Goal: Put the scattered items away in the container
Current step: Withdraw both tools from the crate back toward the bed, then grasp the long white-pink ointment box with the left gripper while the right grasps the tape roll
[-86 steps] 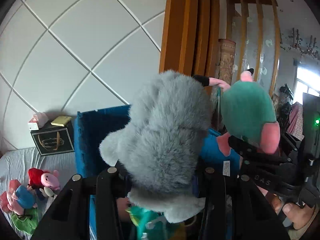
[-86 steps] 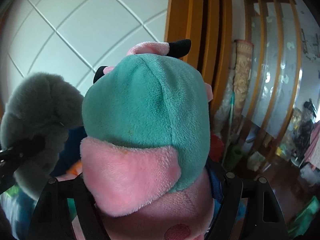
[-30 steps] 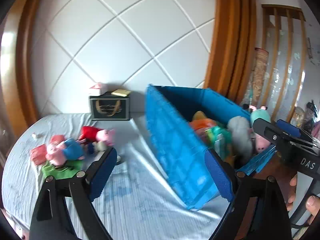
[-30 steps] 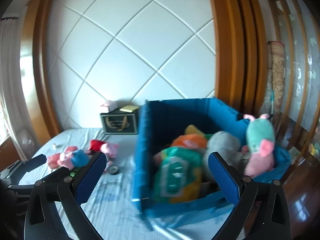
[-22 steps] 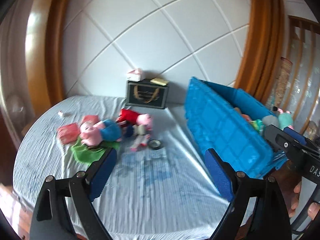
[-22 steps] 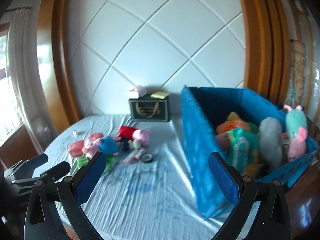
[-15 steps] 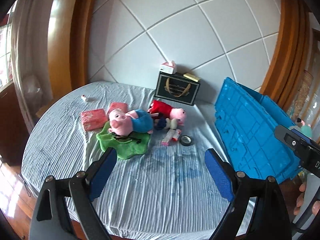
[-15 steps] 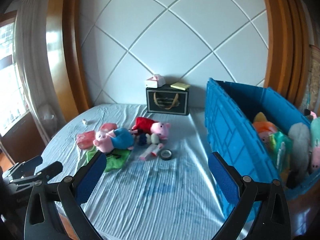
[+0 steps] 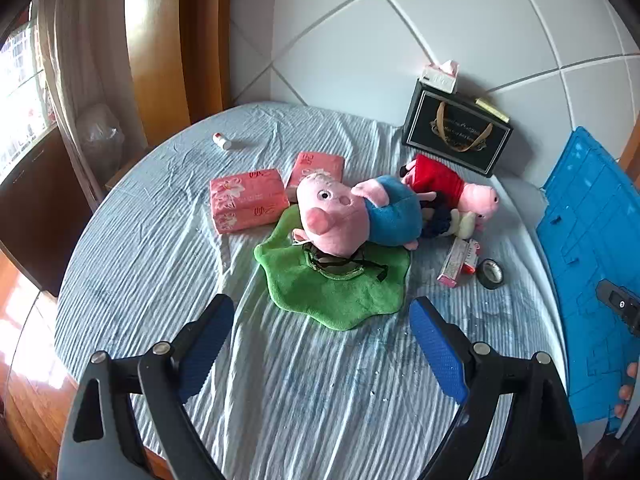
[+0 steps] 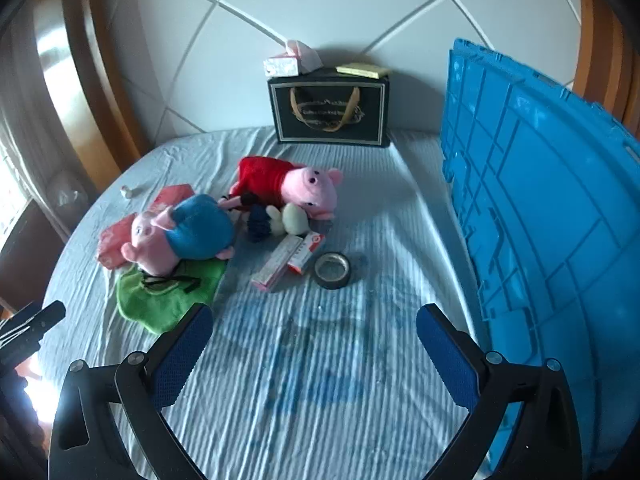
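Left wrist view: we are holding the left tool (image 9: pixel 320 340) spread and empty above the bed (image 9: pixel 160 280), aiming for the blue-shirted pig plush (image 9: pixel 352 216) mid-frame. Right tool (image 10: pixel 316 344) also spread; blue container (image 10: pixel 540 208) standing at right.

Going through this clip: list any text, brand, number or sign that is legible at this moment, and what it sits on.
None can be read with certainty.
Black gift bag: gold lettering between the handles, too blurred to read.
Pink tissue packs: white characters, too small to read.
Pink tube box: printing illegible.
Small box on top of the bag: marks illegible.
Blue crate: no lettering visible.
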Tool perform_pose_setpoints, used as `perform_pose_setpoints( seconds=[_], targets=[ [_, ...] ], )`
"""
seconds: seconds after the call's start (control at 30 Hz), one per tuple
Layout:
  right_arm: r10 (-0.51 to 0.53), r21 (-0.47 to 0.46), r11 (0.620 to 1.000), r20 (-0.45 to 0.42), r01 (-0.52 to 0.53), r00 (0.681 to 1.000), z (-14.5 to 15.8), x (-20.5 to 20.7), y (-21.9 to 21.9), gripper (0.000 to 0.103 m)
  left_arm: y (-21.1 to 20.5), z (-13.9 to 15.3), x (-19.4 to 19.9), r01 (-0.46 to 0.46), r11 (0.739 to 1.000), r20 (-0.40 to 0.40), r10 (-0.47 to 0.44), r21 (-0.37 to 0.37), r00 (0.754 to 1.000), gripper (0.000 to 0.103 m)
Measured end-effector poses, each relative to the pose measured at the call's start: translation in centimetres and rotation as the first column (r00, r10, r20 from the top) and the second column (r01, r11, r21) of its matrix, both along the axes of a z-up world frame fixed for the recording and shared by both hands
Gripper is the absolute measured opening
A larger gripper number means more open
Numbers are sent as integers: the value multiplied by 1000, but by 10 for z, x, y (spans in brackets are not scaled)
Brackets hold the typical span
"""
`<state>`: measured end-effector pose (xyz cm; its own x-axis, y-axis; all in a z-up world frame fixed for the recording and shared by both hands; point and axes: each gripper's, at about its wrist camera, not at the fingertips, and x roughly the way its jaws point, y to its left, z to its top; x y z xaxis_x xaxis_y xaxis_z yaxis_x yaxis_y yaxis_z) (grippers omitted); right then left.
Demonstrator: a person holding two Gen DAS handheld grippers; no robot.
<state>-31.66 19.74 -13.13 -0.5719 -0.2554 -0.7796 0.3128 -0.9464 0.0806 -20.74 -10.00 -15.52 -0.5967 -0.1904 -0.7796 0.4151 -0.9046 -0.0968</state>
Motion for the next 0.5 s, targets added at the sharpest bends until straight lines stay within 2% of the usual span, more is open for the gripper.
perform_pose_setpoints(
  seconds=[0.1, 0.2, 0.37, 0.5],
  targets=[
    [-29, 14, 1000, 71, 28, 997, -30, -25, -1, 103, 4, -22, -32, 48, 999, 48, -48, 2, 998, 90],
    [-75, 59, 996, 108, 69, 991, -54, -42, 1, 103, 22, -43, -68, 150, 988, 76, -152, 27, 986, 90],
    [-158, 82, 986, 152, 146, 976, -90, -70, 7, 103, 70, -80, -132, 341, 940, 120, -341, 20, 932, 90],
    [-160, 69, 986, 154, 150, 975, -113, -91, 2, 103, 102, -106, -174, 428, 903, 124, -427, 20, 896, 90]
  ],
)
